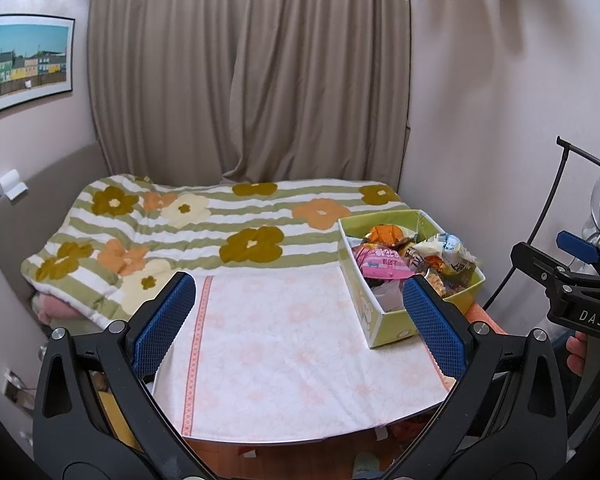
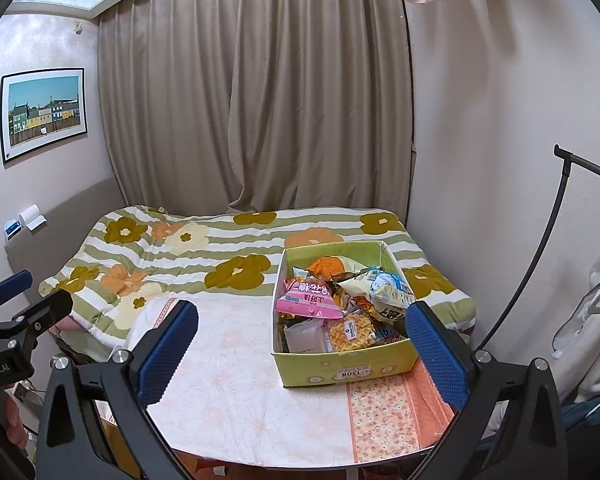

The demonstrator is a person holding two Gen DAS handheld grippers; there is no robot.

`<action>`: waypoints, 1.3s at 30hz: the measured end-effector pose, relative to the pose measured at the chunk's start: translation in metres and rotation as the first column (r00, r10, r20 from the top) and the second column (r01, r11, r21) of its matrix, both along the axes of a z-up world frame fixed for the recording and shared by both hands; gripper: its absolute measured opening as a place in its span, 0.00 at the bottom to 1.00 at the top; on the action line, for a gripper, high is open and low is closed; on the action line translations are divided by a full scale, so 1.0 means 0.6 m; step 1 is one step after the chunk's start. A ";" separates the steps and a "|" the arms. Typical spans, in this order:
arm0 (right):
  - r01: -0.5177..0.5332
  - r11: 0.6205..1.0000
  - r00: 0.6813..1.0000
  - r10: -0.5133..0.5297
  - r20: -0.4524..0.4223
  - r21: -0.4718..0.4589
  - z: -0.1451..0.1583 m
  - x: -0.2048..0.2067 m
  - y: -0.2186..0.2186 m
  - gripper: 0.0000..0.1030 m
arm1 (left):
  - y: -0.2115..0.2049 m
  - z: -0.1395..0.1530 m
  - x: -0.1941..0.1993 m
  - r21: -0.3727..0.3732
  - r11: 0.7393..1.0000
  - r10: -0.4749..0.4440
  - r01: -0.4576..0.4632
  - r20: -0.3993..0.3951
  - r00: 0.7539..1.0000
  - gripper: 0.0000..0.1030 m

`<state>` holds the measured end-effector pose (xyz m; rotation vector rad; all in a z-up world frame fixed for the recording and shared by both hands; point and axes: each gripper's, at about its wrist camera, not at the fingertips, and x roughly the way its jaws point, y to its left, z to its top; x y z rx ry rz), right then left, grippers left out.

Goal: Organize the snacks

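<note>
Green-yellow cardboard box (image 2: 342,368) stands on the floral tablecloth (image 2: 236,380), open at the top, its far end close to the flowered quilt (image 2: 160,256). Long axis runs from the near table edge toward the curtain (image 2: 260,100); the short near wall faces the right wrist camera and carries a white sticker reading "1306", seen upside down.

Contents, heaped against one another:
- pink packet (image 2: 310,300) with white characters, printing inverted, at the box's left side;
- waffle-patterned packet (image 2: 350,334) with a small dark logo, too small to read, just right of a clear wrapper (image 2: 306,338);
- pale bag with blue panel (image 2: 384,288) toward the right wall;
- orange wrapper (image 2: 326,266) at the far end.

Left gripper (image 1: 300,316): blue-padded fingers spread wide, nothing between them, over the bare cloth left of the box; its body shows "DAS" only on the other unit. Right gripper (image 2: 300,344): fingers likewise spread wide, holding nothing, the box's near end lying between them in view. In the right wrist view, partial lettering "enRobot.AI" reads on the left unit's body.

A framed picture of coloured houses (image 2: 44,114) hangs left of the curtain.
</note>
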<state>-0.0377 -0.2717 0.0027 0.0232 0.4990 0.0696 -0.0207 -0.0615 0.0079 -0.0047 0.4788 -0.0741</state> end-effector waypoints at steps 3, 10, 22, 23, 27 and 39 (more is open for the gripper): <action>-0.001 1.000 1.000 0.001 -0.001 0.000 0.000 0.001 -0.001 1.00 | 0.000 0.000 0.000 0.000 1.000 -0.001 0.001 -0.001 1.000 1.00; -0.001 1.000 1.000 0.001 -0.001 0.000 0.000 0.001 0.000 1.00 | 0.001 0.000 -0.001 -0.001 1.000 -0.001 0.001 -0.002 1.000 1.00; 0.002 1.000 1.000 -0.002 -0.006 0.004 0.001 0.000 0.000 1.00 | 0.002 -0.002 0.000 -0.002 1.000 -0.005 0.005 -0.004 1.000 1.00; 0.002 1.000 1.000 -0.002 -0.006 0.003 0.000 0.001 0.000 1.00 | 0.003 -0.004 -0.001 0.000 1.000 -0.002 0.002 -0.005 1.000 1.00; 0.006 1.000 1.000 -0.006 -0.010 0.004 0.000 -0.002 0.003 1.00 | 0.001 -0.007 -0.004 0.019 1.000 0.013 -0.013 0.008 1.000 1.00; 0.017 1.000 0.998 -0.016 -0.053 0.008 -0.014 0.009 0.012 1.00 | 0.004 -0.026 0.007 0.036 0.999 0.031 -0.031 0.003 1.000 1.00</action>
